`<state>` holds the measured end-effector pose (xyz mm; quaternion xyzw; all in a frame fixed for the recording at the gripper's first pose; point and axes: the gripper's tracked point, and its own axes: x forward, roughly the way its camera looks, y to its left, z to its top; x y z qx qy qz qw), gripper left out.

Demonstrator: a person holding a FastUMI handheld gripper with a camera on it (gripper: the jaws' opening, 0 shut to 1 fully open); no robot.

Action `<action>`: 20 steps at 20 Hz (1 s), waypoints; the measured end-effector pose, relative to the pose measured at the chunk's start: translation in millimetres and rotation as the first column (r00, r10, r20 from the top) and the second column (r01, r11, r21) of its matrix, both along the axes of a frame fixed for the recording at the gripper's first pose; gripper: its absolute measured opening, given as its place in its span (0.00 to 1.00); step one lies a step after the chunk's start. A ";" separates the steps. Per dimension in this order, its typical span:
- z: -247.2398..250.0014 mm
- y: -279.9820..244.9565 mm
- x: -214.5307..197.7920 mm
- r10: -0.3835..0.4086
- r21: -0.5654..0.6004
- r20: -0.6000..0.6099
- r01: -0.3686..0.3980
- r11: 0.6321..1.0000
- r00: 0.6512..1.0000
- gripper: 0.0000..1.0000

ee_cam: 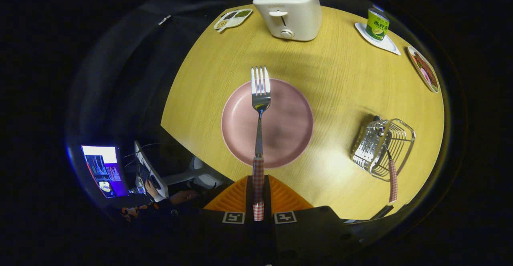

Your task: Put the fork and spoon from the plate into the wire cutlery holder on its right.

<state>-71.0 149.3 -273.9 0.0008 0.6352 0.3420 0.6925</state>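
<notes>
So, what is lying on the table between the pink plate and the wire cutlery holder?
Nothing: in the gripper view, bare tabletop separates the pink plate from the wire holder. The gripper is shut on the fork.

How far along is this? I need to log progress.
Done: one checked-handle utensil, presumably the spoon, already stands in the holder. In hand: the tongs are shut on the fork, lifted over the bare pink plate. Left: carry the fork right and drop it into the holder.
</notes>
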 end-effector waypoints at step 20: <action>11.3 -193.3 25.9 0.028 -0.440 -0.438 -0.242 0.865 0.899 0.11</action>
